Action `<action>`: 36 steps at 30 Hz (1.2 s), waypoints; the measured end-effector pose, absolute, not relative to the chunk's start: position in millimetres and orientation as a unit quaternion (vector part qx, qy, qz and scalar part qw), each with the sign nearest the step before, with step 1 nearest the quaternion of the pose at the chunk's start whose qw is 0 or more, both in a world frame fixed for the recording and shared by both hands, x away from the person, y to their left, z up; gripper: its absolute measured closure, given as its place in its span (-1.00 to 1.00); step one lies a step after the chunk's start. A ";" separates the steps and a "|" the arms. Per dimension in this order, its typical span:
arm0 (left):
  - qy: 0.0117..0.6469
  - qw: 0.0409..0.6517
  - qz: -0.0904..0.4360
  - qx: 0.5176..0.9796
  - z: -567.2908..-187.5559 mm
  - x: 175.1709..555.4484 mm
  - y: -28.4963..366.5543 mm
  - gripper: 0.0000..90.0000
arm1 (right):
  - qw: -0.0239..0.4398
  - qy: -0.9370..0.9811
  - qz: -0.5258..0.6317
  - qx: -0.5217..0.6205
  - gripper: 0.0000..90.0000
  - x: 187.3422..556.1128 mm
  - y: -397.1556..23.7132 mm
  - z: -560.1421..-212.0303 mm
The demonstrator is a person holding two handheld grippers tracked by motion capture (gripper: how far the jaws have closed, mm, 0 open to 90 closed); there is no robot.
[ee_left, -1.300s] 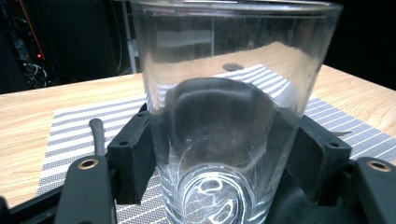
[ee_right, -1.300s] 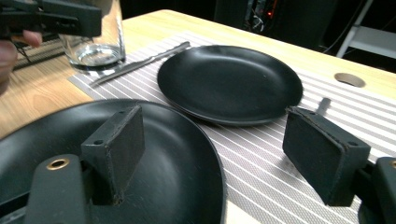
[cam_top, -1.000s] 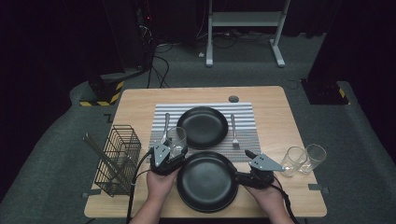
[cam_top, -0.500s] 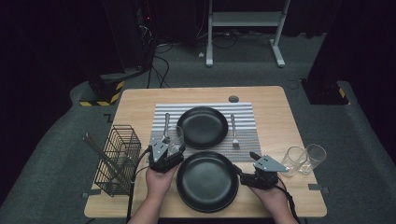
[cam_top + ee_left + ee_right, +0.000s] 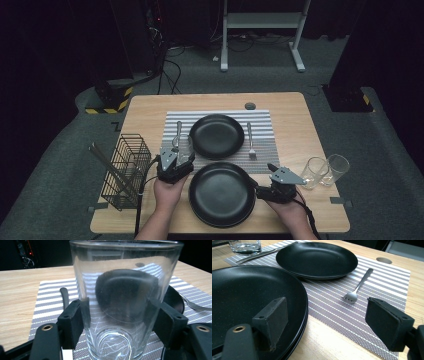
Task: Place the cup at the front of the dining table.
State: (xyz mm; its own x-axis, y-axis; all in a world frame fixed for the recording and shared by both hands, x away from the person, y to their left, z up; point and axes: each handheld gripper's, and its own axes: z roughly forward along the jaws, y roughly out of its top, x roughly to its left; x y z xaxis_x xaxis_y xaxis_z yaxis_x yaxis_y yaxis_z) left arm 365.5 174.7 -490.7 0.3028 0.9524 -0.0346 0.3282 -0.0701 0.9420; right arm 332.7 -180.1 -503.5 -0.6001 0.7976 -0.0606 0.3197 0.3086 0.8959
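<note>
Little changed since the earlier frames. Left gripper (image 5: 177,159) stayed at the near-left corner of the striped placemat (image 5: 260,150), with the clear glass (image 5: 125,302) between its pads. In the left gripper view both pads sat against the glass walls, so it was pinching the glass; the glass was upright with its base on the placemat. Same spot a second ago and half a second ago, no visible shift.

Right gripper (image 5: 272,172) was spread wide, nothing pinched. In the right gripper view one pad hung over the rim of the near black plate (image 5: 249,297) and the other was over the placemat edge, clear of the fork (image 5: 358,287). Against the earliest frame it had slid slightly to the right, further from the plate; since half a second ago it held roughly in place.

Near plate looked like a stack of two, seen at the rim in the right gripper view. It sat on the table (image 5: 305,115) between the two hands, same place as before. Far plate (image 5: 216,136) was unchanged, centred on the placemat, with the fork to its right and a utensil to its left behind the glass.

Two more glasses (image 5: 325,170) were at the right, wire basket (image 5: 125,170) at the left, both unmoved.
</note>
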 end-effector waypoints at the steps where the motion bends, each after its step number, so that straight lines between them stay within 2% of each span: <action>1: 0.492 0.475 0.328 0.652 -491.0 366.2 175.5 -0.30 | 0.258 0.766 0.462 0.366 -0.60 332.8 -180.0 -503.8; 36: 0.518 0.445 0.315 0.659 -511.4 386.0 175.0 -0.30 | 0.243 0.755 0.474 0.383 -0.55 332.9 -183.1 -501.2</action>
